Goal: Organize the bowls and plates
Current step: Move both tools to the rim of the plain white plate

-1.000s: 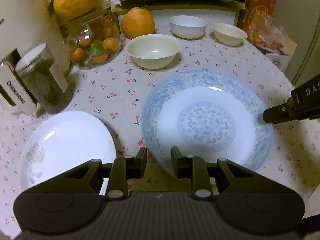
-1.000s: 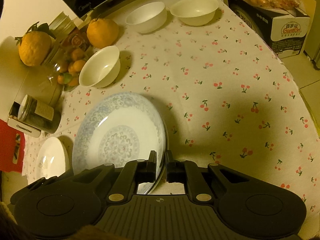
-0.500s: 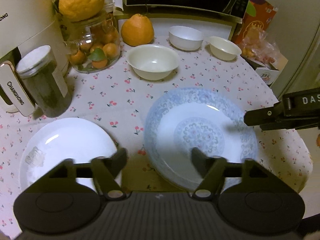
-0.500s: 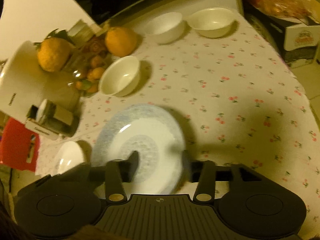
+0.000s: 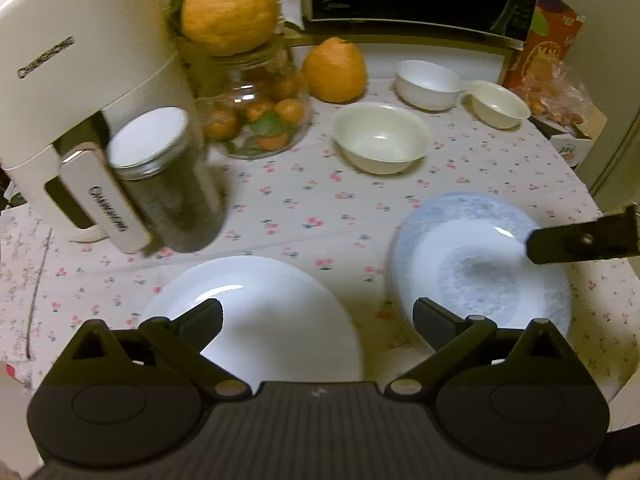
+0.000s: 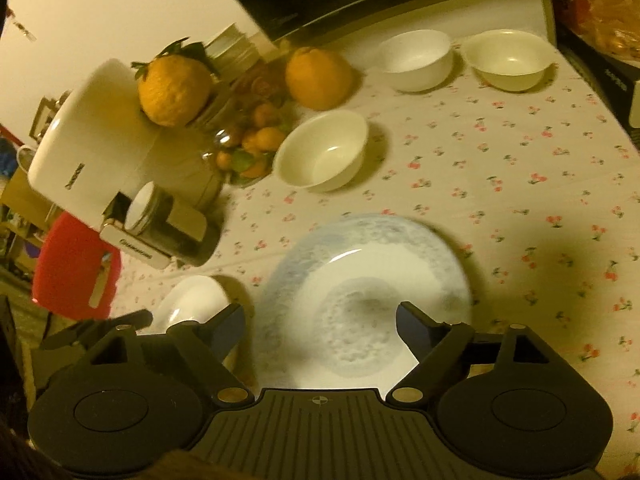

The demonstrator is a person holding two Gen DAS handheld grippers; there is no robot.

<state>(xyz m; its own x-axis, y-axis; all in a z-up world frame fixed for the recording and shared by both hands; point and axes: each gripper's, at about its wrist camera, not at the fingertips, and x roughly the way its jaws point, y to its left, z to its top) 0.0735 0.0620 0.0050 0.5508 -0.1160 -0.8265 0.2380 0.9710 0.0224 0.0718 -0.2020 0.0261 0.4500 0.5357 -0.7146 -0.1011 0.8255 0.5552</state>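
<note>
L to R: glossy plain white plate (image 5: 256,304) lay flat on the cherry-print cloth of the table (image 5: 304,208), near edge hidden by left gripper (image 5: 318,316), jaws opening, nothing btwn. Beside it, apart, round blue-patterned plate (image 6: 360,280), pattern blurred; right gripper (image 6: 320,322) over it, jaws opening, not touching. Three smooth cream bowls (image 5: 380,136) further back w/ fruit.

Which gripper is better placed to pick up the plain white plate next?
Left, probably. The left gripper, jaws opening and empty, sits directly over the white plate; the right gripper frames the blue-patterned plate instead.
</note>
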